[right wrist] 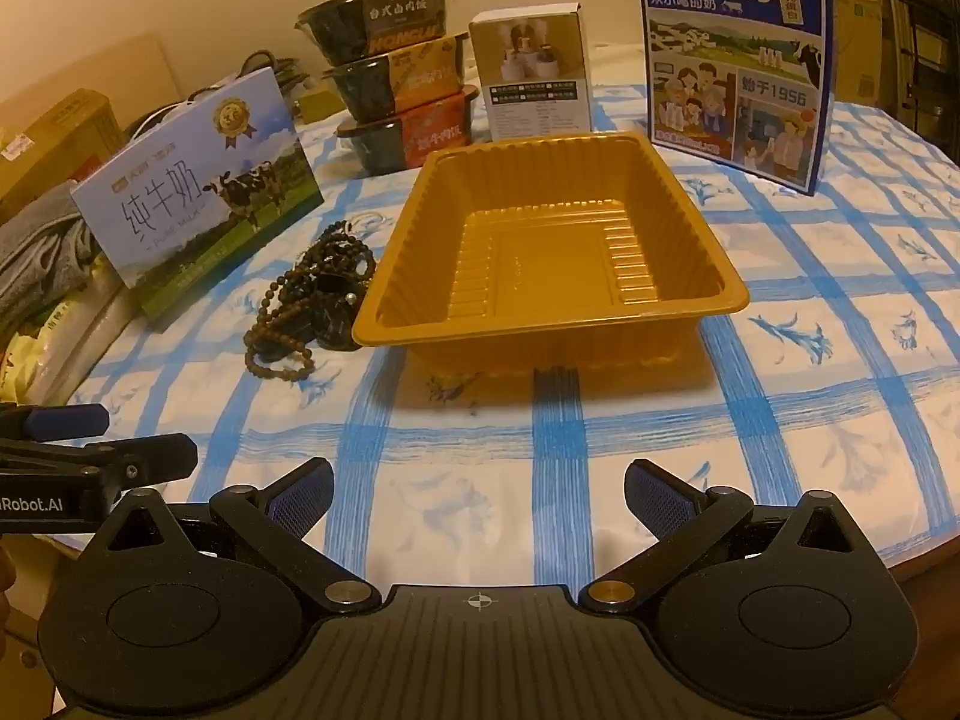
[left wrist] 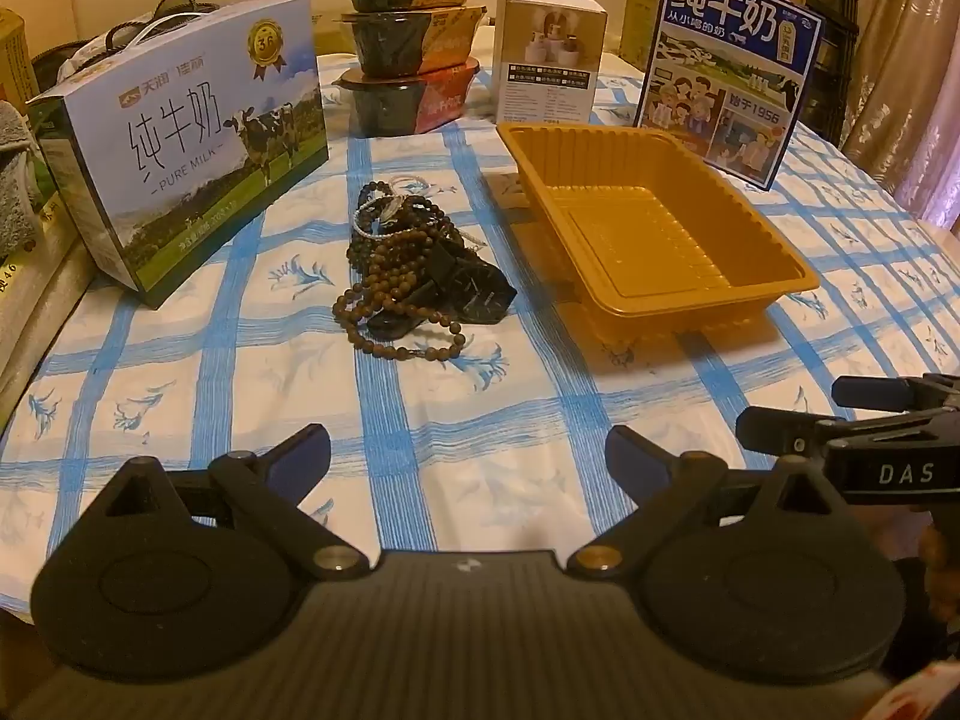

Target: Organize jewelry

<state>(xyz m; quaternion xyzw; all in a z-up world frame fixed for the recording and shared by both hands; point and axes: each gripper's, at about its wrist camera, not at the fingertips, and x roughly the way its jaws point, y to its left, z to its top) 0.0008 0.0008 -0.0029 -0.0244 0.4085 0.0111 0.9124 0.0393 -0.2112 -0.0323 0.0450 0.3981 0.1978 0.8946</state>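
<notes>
The left gripper (left wrist: 468,456) holds its fingers (left wrist: 300,459) spread wide with nothing between them, low over the near part of the checked surface (left wrist: 420,420). The right gripper (right wrist: 478,489) is likewise spread wide and holds nothing. Farther out, the jewelry pile (left wrist: 414,270) of bead strands, a silver chain and dark watches lies on the surface just left of the orange tray (right wrist: 540,252). A milk carton (left wrist: 192,138) stands left of the pile.

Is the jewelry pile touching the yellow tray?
Apart. The left wrist view shows a strip of bare tablecloth between the jewelry pile and the yellow tray.
</notes>
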